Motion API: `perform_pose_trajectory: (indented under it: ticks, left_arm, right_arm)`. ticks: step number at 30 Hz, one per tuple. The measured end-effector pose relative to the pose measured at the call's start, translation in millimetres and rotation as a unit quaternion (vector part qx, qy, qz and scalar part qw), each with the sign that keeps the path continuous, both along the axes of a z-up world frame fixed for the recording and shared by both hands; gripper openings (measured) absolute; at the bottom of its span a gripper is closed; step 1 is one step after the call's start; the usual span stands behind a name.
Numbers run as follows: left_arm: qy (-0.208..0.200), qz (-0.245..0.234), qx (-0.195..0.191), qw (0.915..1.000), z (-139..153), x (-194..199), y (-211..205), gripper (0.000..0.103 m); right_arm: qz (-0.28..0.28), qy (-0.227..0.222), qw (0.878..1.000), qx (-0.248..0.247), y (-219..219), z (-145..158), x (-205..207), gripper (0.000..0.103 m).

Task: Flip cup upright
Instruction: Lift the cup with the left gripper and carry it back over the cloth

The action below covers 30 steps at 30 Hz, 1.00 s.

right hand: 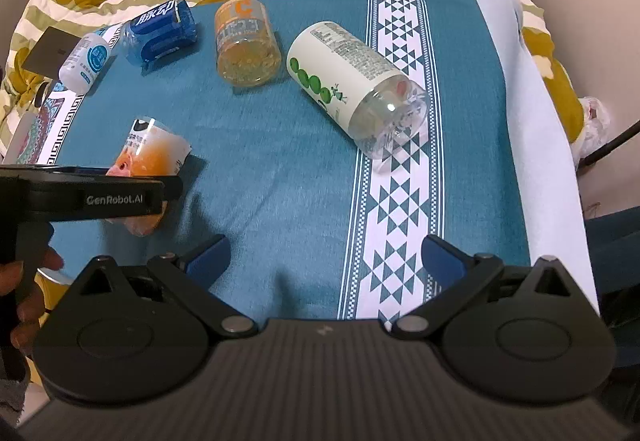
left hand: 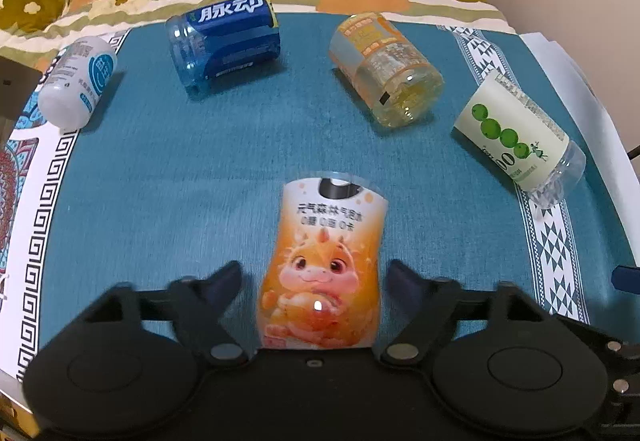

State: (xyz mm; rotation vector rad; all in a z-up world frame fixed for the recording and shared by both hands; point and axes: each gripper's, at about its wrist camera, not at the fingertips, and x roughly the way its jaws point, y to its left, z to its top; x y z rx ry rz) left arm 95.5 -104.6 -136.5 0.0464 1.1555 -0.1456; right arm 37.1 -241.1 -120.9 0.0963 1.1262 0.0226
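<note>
On the teal cloth (left hand: pixel 160 177) five cut-bottle cups lie on their sides. Farthest left is a white cup (left hand: pixel 76 81) whose blue round label is too blurred to read. Next to it the blue cup (left hand: pixel 226 43) carries the white characters 脉动. Further right, the amber cup (left hand: pixel 384 69) shows an orange label with a large "C" in the right wrist view, the small print illegible. At the right edge, the cream cup (left hand: pixel 520 137) has a row of green dots and the digits "00".

Nearest the left wrist camera, the orange dragon cup (left hand: pixel 324 273) lies lengthwise between the spread fingers of the left gripper (left hand: pixel 316 275); I see gaps on both sides, so the gripper looks released, not yet gripping. Its label reads 元气森林气泡水 in part, over a cartoon dragon.

Risks, as I judge them: the thin waisted plastic may buckle or squirt out when squeezed, and a round body can roll off line on soft cloth. Tipping it up on yielding bedding may leave it leaning.

The right gripper (right hand: pixel 326 261) hangs open over bare cloth, near nothing. "GenRobot.AI" is printed on the left gripper's side.
</note>
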Motion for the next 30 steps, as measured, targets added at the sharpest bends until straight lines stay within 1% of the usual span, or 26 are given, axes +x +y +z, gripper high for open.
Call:
perform_pose_trajectory:
  ticks: [2,5,13,18,20,21,26,30]
  left_arm:
    - [-0.009,-0.007,0.005,0.9999,2.4,-1.8,-1.1,0.094]
    - [-0.013,-0.015,0.012,0.9997,4.1,-2.2,-1.9,0.094]
    - [-0.02,-0.031,0.008,0.9993,12.1,-7.4,-3.6,0.095]
    - [-0.028,-0.041,0.006,0.9988,26.8,-15.9,-1.0,0.098]
    - [-0.031,-0.04,0.002,0.9987,35.2,-20.3,4.1,0.099]
    - [-0.034,-0.039,0.0,0.9987,39.9,-22.6,7.8,0.103]
    - [-0.041,-0.035,0.001,0.9986,57.7,-28.4,31.0,0.103]
    - [-0.037,-0.027,0.001,0.999,61.8,-26.9,55.6,0.103]
  right_arm:
    - [-0.001,0.0,1.0,-0.001,1.1,0.4,0.3,0.103]
    - [-0.002,0.0,1.0,-0.002,2.1,0.6,0.3,0.103]
    - [-0.006,-0.002,1.0,-0.004,6.2,2.8,-0.9,0.103]
    - [-0.014,-0.008,1.0,-0.008,5.1,13.8,-2.7,0.103]
    - [-0.02,-0.011,1.0,-0.004,2.8,22.6,-2.3,0.103]
    - [-0.021,-0.012,1.0,-0.004,1.7,27.2,-1.6,0.103]
    - [-0.025,-0.021,0.999,-0.009,7.7,50.9,10.0,0.103]
    - [-0.011,-0.014,1.0,0.001,24.3,58.2,28.5,0.103]
